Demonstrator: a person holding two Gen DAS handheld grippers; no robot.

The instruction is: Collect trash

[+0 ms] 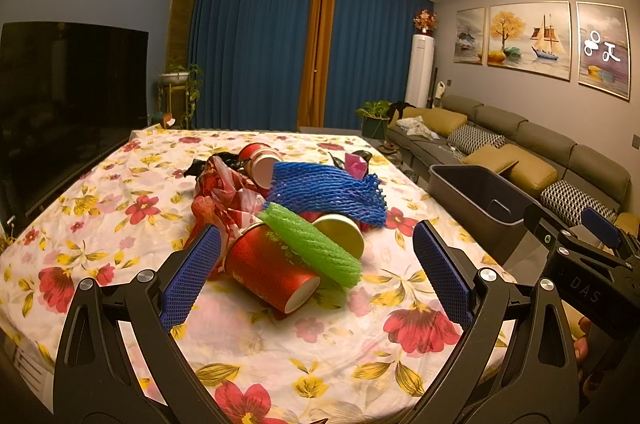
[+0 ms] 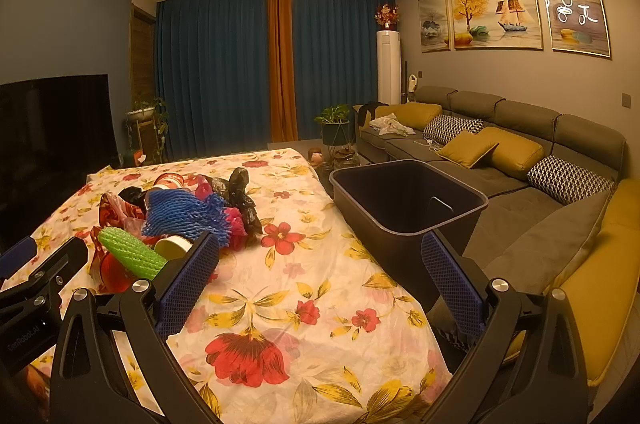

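Both claws wide, empty: left gripper faces red paper cup in tabletop trash pile, light and crushable, so pinch mid-wall gently; right gripper near bin.

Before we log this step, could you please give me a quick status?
Left gripper open, empty, facing the trash pile. Right gripper open, empty. Bin beside table, nothing collected. Nothing in the way.
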